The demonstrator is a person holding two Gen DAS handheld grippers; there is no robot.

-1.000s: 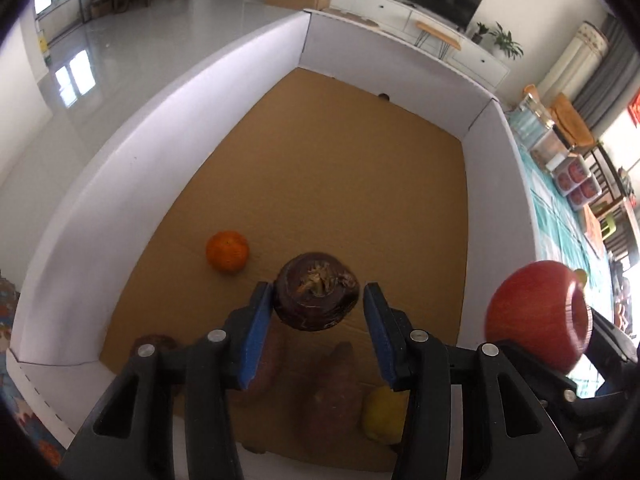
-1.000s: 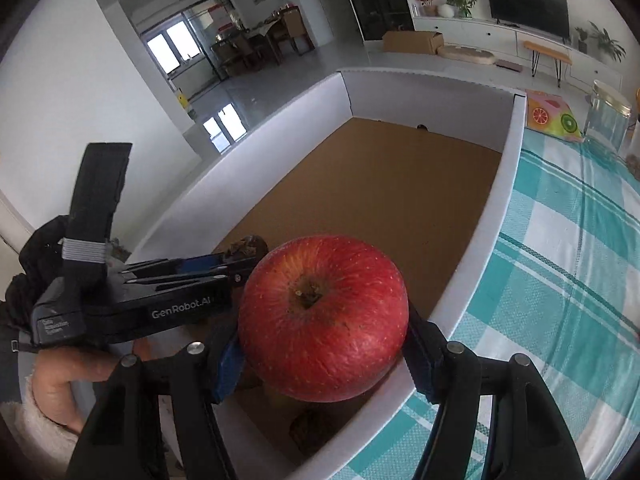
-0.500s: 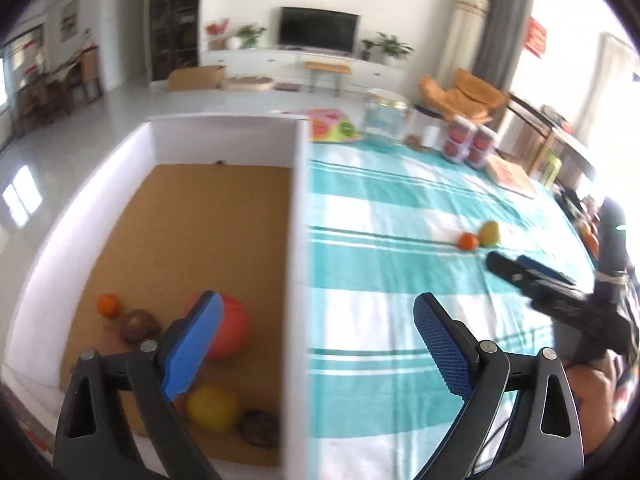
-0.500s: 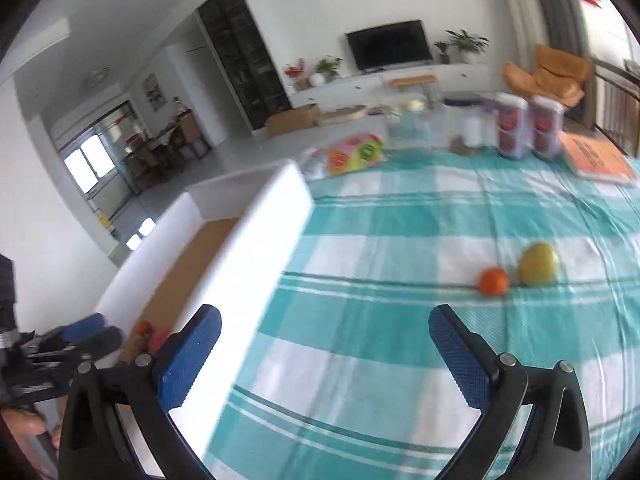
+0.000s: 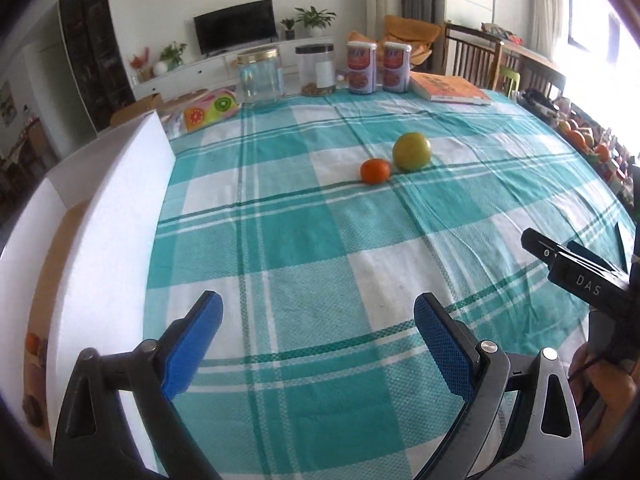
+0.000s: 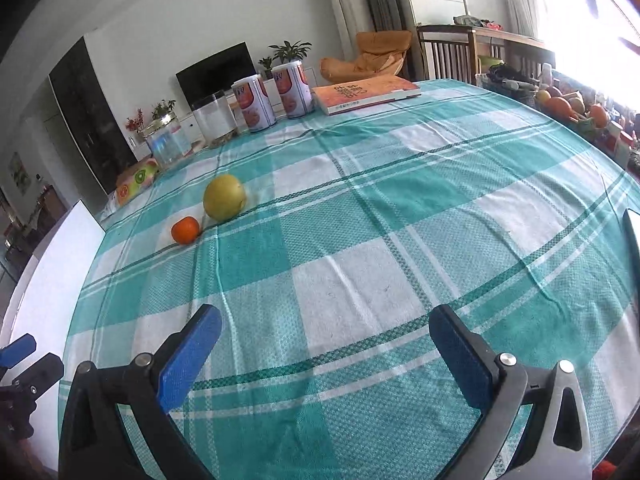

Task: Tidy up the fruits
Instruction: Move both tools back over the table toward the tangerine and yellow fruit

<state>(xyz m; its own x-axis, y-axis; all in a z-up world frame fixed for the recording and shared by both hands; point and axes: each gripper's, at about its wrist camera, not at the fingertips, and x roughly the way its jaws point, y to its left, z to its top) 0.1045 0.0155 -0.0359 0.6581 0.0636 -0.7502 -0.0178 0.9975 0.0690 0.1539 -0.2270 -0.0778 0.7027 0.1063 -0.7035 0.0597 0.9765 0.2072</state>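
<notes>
A small orange point(image 5: 375, 171) and a yellow-green round fruit point(image 5: 411, 151) lie side by side on the teal checked tablecloth; both also show in the right wrist view, the orange point(image 6: 185, 230) and the yellow-green fruit point(image 6: 224, 197). My left gripper point(image 5: 318, 330) is open and empty above the cloth, well short of them. My right gripper point(image 6: 326, 340) is open and empty, the fruits far ahead to its left. The white-walled cardboard box point(image 5: 112, 216) stands at the left, with fruit point(image 5: 32, 342) just visible inside.
Jars point(image 5: 258, 76), two cans point(image 5: 361, 67) and an orange book point(image 5: 450, 87) stand along the table's far edge. A fruit pile point(image 6: 568, 106) sits at the far right. The right gripper's body point(image 5: 576, 276) shows at the left view's right edge.
Both grippers have let go of their fruit into the box, opened, and swung right from the box to over the tablecloth, now facing the two loose fruits.
</notes>
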